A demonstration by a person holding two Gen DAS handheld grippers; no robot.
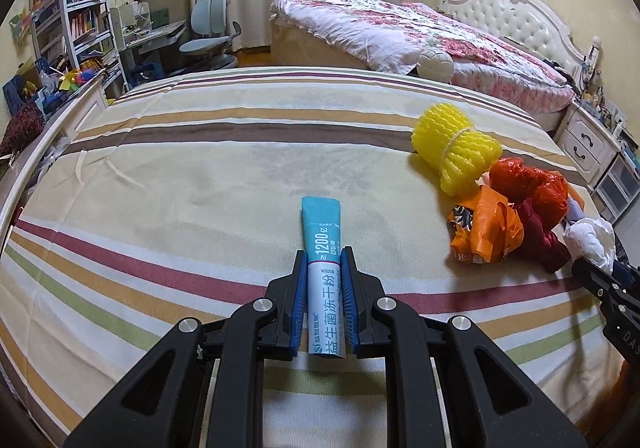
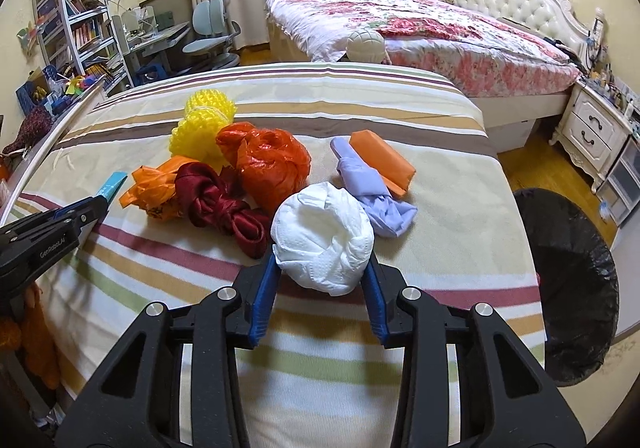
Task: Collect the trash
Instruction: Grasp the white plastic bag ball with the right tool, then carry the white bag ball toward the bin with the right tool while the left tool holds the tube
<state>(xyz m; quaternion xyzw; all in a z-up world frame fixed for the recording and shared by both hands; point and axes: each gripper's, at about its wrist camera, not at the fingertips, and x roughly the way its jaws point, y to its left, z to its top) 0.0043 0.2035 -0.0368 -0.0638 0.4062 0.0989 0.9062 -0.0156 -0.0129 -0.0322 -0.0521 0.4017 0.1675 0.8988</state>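
Note:
My left gripper (image 1: 323, 260) is shut on a teal and white sachet (image 1: 322, 248), held just above the striped bedsheet (image 1: 180, 176); it also shows in the right wrist view (image 2: 98, 204). My right gripper (image 2: 323, 260) is shut on a crumpled white paper ball (image 2: 324, 232); it shows at the right edge of the left wrist view (image 1: 588, 240). The trash pile holds yellow foam netting (image 2: 202, 128), a red-orange plastic bag (image 2: 266, 160), an orange wrapper (image 2: 154, 188), a dark red ribbon (image 2: 220, 204), a lilac bag (image 2: 368, 184) and an orange packet (image 2: 380, 158).
A bin lined with a black bag (image 2: 568, 280) stands on the floor right of the bed. Beyond are a floral bed (image 2: 420, 28), a white ball (image 2: 366, 44), a nightstand (image 2: 592, 128), and a desk, chair (image 2: 212, 32) and bookshelf (image 2: 76, 16) at the left.

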